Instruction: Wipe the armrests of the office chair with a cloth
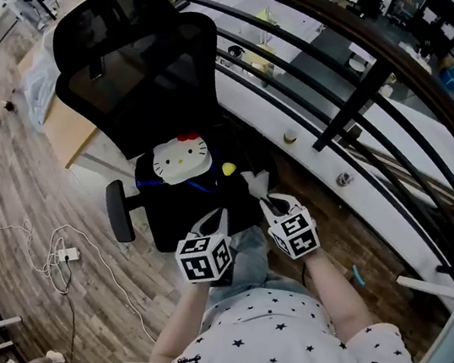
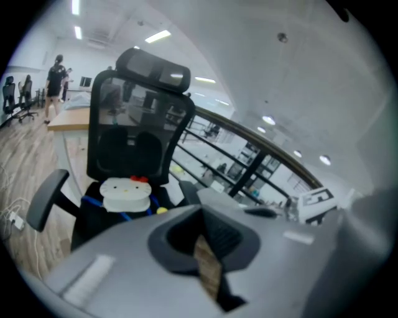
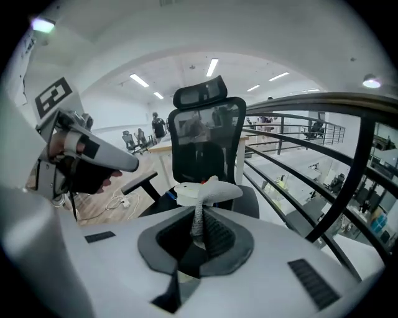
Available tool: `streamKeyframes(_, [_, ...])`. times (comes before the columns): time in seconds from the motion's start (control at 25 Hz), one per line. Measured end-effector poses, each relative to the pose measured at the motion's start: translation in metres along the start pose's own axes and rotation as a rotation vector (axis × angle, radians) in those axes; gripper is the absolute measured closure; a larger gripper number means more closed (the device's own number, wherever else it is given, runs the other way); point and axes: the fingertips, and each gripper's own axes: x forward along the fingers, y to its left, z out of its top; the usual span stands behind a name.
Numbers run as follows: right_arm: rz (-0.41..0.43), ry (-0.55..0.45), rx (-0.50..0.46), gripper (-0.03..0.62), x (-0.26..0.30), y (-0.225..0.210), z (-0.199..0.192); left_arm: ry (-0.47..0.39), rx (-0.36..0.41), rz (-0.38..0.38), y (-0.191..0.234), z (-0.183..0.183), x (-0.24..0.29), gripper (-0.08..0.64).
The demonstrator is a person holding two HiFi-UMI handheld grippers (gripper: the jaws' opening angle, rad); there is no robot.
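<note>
The black mesh office chair stands in front of me, with a white cat-face cushion on its seat. Its left armrest sticks out over the floor, also visible as the armrest and the armrest. My right gripper is shut on a light grey cloth over the seat's right side; the cloth flares out past the right gripper. My left gripper hovers by the seat's front, shut with nothing in it, as the left gripper shows. The right armrest is hidden.
A dark metal railing runs close along the chair's right side, with a drop behind it. A wooden desk stands left of the chair. White cables and a power strip lie on the wood floor. People stand far off.
</note>
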Motion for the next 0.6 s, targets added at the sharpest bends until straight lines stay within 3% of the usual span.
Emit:
streamKeyframes(0.32, [0.038,-0.113,0.045,0.566,-0.033,0.032,0.036,-0.035,0.009,0.017,0.003,-0.001,-0.027,0.554])
streamKeyframes(0.6, [0.047,-0.176,0.017,0.566,-0.058,0.061,0.052,-0.063,0.036,0.019,0.000,-0.002,-0.051,0.554])
